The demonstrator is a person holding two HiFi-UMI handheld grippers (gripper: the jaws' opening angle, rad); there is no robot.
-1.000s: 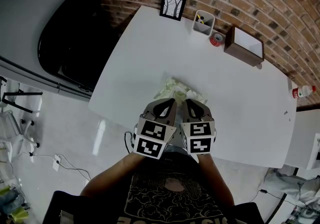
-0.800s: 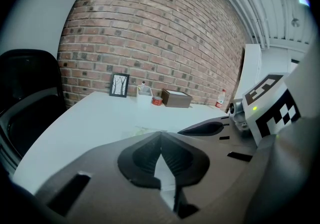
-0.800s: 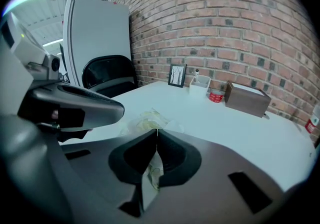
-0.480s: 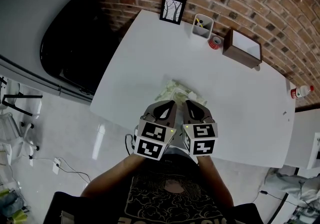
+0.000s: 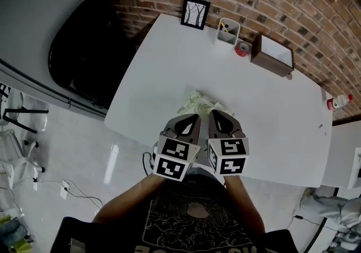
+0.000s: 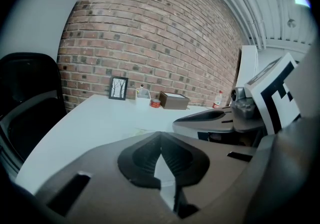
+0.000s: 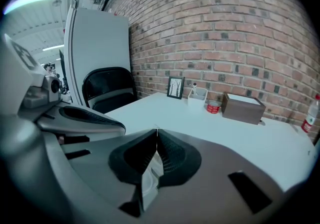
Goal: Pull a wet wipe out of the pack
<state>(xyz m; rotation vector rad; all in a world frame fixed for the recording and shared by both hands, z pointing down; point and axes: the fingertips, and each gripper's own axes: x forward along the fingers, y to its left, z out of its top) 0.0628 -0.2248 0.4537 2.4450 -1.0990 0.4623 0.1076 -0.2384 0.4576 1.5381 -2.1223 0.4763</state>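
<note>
The wet wipe pack [image 5: 198, 101], pale green and crumpled, lies on the white table [image 5: 169, 60] near its front edge. My left gripper [image 5: 194, 116] and right gripper [image 5: 214, 114] hover side by side just short of the pack, close to my body. Both are shut with nothing between the jaws. In the left gripper view the left gripper [image 6: 160, 133] has its jaws pressed together, and a sliver of the pack [image 6: 138, 130] peeks over them. The right gripper view shows the right gripper [image 7: 157, 131] closed too; the pack is hidden there.
Along the brick wall stand a framed picture [image 5: 196, 9], a white pen cup [image 5: 228, 28], a red tape roll [image 5: 242, 48] and a brown box [image 5: 273, 54]. A bottle [image 5: 338, 101] sits at the far right corner. A black chair [image 5: 84, 43] stands left of the table.
Both grippers stay shut and side by side; they have hardly moved. The head view has drifted slightly.
</note>
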